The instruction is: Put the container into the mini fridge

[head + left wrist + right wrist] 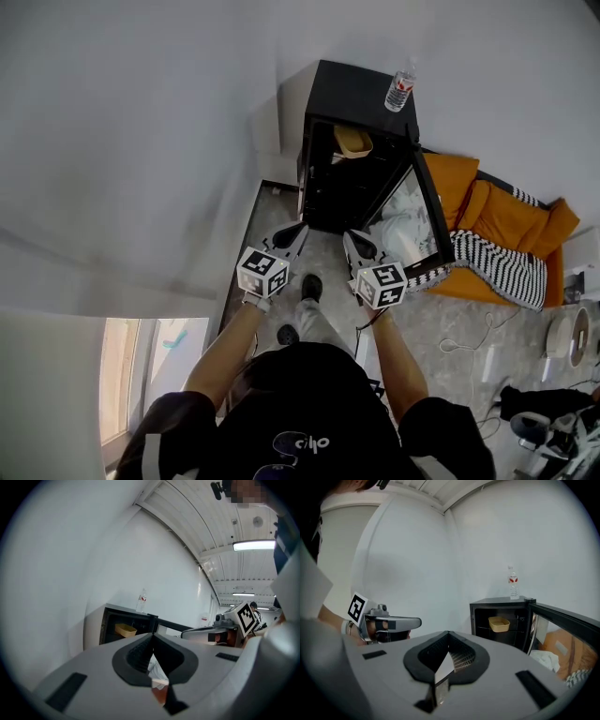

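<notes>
Nearest the head cam: the person's dark shirt [300,412] and both forearms reaching fwd. At the ends of the arms, the left gripper [296,232] and right gripper [354,240] sit side by side, near each other but apart, tips aimed at the fridge. Both have jaws pressed together w/ nothing between them; each gripper view shows the pads meeting at the tip, no object in there.

Past the tips there's a strip of grey floor [328,262], then the mini fridge [361,94], black, w/ its door [433,211] swung wide open to the right. The container [353,141], a yellowish open tub, sits on the upper shelf inside, upright, well apart from both grippers. A water bottle [400,90] stands on the fridge top. Right of the door: an orange cushion [506,220] and a striped cloth [502,267].

Judgement: the placing step looks done, since the tub is in and both tools are empty and clear of the opening. What's left, if anything, is the door. That'd call for the right gripper to get behind the door's free edge and swing it round to the cabinet w/o nudging the shelf or bottle.
</notes>
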`<act>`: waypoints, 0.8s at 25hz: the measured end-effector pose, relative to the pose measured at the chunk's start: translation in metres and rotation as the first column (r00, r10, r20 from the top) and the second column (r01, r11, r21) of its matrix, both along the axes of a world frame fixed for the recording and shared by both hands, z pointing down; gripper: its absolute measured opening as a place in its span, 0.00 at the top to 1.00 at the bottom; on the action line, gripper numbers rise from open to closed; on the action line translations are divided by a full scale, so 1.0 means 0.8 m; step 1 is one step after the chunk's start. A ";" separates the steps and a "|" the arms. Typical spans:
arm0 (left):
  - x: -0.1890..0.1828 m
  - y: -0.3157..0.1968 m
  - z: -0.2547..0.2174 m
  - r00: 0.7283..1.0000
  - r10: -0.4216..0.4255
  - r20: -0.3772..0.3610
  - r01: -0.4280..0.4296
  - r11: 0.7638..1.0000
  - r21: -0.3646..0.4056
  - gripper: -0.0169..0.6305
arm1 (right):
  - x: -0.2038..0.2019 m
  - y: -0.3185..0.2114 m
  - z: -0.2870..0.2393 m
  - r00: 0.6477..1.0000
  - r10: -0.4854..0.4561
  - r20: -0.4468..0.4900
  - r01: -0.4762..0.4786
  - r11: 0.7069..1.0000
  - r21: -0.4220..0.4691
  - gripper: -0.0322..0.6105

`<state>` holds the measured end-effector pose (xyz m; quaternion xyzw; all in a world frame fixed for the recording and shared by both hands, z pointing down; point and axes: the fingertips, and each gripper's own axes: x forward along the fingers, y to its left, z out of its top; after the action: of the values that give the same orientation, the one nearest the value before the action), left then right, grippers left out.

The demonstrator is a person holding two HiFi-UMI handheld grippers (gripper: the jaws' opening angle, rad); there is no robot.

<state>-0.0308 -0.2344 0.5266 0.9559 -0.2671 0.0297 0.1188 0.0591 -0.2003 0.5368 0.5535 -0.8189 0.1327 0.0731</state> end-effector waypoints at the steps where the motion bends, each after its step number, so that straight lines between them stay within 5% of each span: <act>1: -0.002 0.000 0.001 1.000 -0.002 0.000 0.002 1.000 -0.001 0.96 | -0.003 0.001 0.000 1.000 -0.004 0.001 0.004 1.000 0.000 0.94; 20: -0.006 0.003 0.005 1.000 -0.014 -0.005 0.014 1.000 -0.020 0.96 | -0.008 0.007 0.003 0.999 -0.034 -0.014 0.033 0.999 -0.015 0.94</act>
<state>-0.0357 -0.2319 0.5309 0.9529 -0.2730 0.0291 0.1290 0.0528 -0.1951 0.5389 0.5401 -0.8266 0.1335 0.0850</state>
